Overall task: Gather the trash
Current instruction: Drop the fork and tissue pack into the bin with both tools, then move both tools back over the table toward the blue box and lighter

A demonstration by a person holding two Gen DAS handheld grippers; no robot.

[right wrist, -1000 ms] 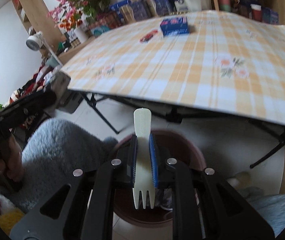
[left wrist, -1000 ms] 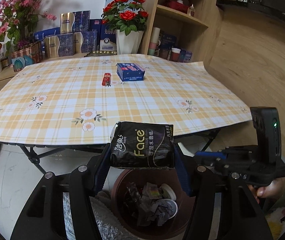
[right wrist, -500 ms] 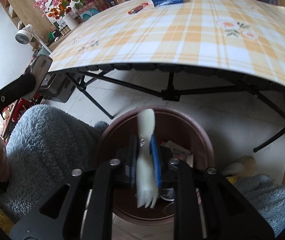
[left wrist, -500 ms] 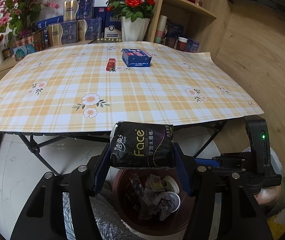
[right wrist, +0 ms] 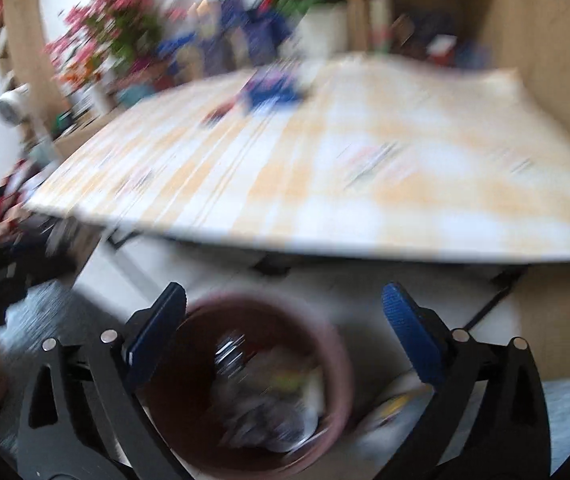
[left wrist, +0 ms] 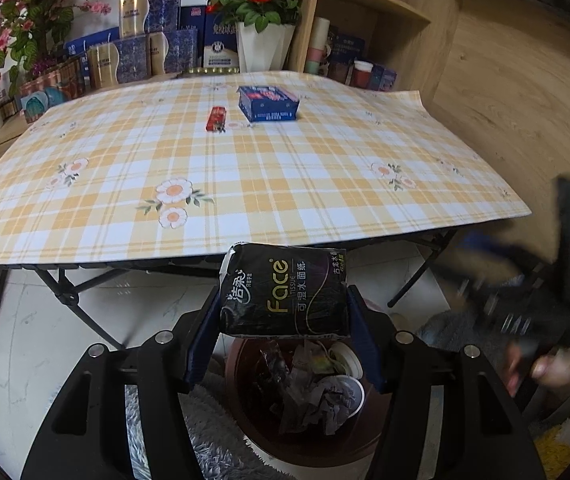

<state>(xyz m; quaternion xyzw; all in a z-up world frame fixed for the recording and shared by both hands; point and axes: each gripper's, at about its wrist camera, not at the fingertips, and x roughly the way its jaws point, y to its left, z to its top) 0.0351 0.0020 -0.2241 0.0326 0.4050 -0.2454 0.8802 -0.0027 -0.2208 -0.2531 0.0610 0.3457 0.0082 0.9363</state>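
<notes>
A black plastic tissue pack (left wrist: pixel 283 290) sits clamped between the blue-padded fingers of the left gripper (left wrist: pixel 283 320), held above a round dark-brown trash bin (left wrist: pixel 245 400) on the pale tiled floor. The bin holds crumpled paper, a dark wrapper and a white cup. Just beyond the pack is the near edge of a folding table under a yellow-and-white plaid cloth with daisy prints (left wrist: pixel 325 184); its black crossed legs stand behind the bin. On the far part of the cloth lie a blue rectangular carton (left wrist: pixel 268 103) and, just left of it, a small red packet (left wrist: pixel 216 118), near each other but apart.

The pack reads "Face" in gold with "TISSUE" beneath and Chinese characters alongside.

The right gripper (right wrist: pixel 285 320) hangs over the same bin (right wrist: pixel 325 360), its jaws spread wide with nothing between them; that view is heavily blurred.
</notes>
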